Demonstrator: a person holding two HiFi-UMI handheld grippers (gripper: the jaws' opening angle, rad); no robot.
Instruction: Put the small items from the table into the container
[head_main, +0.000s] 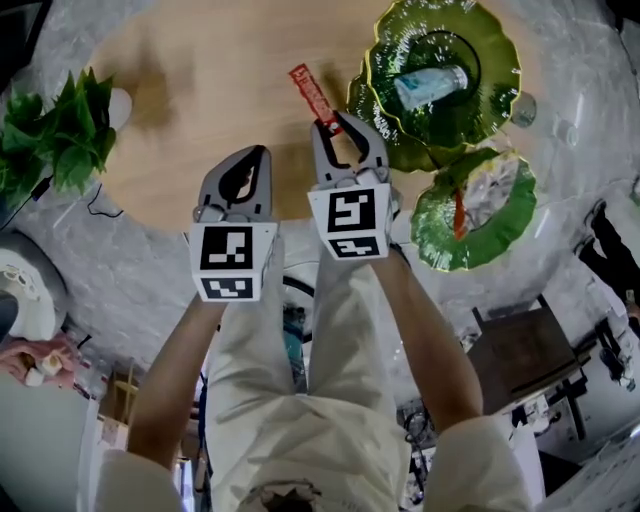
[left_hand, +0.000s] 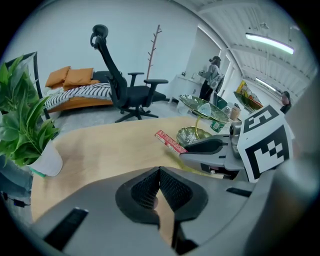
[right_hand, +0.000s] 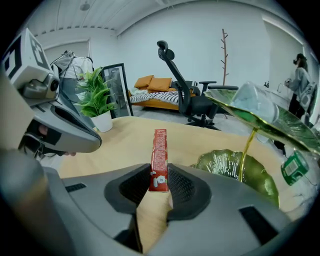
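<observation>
In the head view, both bare forearms are stretched forward from the body, side by side, with each gripper angled down towards the wooden tabletop (head_main: 220, 80). The left gripper (head_main: 262, 152) is held slightly nearer the body. The right gripper (head_main: 338, 124) is reached a little further, just beside the green tiered dish (head_main: 400, 150). A red packet (head_main: 311, 93) is seen projecting beyond the right fingers, slanted up and to the left. A tube (head_main: 430, 85) is lying in the dish's upper tier, and a potted plant (head_main: 60, 130) is stood at the tabletop's left edge.

In the left gripper view, the left fingers (left_hand: 150, 187) are pressed together with nothing between them. The right gripper is seen at the right, with the red packet (left_hand: 169, 141) sticking out of its tip over the tabletop. An office chair (left_hand: 125, 85) is seen on the floor beyond.

In the right gripper view, the red packet (right_hand: 159, 157) is pinched by its near end between the right fingers (right_hand: 182, 187). The rest of the packet is pointed straight ahead over the tabletop. The dish's lower bowl (right_hand: 235, 167) is seen just to the right of it, with the upper tier overhanging above. The left gripper (right_hand: 95, 145) is seen at the left edge.
</observation>
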